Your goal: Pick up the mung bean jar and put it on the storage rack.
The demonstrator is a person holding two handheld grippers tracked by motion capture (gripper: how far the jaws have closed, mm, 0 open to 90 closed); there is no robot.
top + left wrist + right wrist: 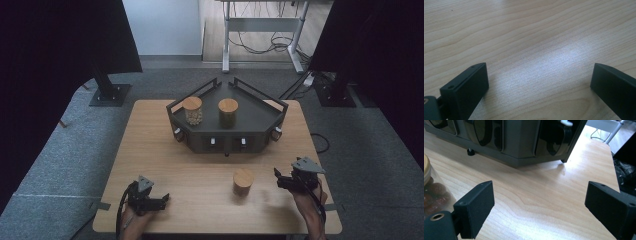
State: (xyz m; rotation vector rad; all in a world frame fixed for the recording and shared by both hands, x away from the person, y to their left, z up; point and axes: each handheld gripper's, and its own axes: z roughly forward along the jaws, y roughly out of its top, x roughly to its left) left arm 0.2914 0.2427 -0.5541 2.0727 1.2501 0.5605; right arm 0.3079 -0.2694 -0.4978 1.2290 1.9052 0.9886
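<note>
Approach step, by look of it: right claw (276, 176) gaped wide, gripped nothing, hovered just right of lone jar (243, 182) on counter (150, 145). In right gripper view, jar (431, 192) sat off left jaw, not between jaws. Next move likely: swing left, centre jar, close. Left claw (166, 198) spread wide too, gripped nothing, low over bare wood. Counted: three jars, two on dark rack (260, 117), one rack, two claws.

Wood-lidded glass jar (243, 182) on wooden bench (150, 145) before dark angular rack (227, 137), between your grippers; two cork-lidded jars (192, 110) on rack.
</note>
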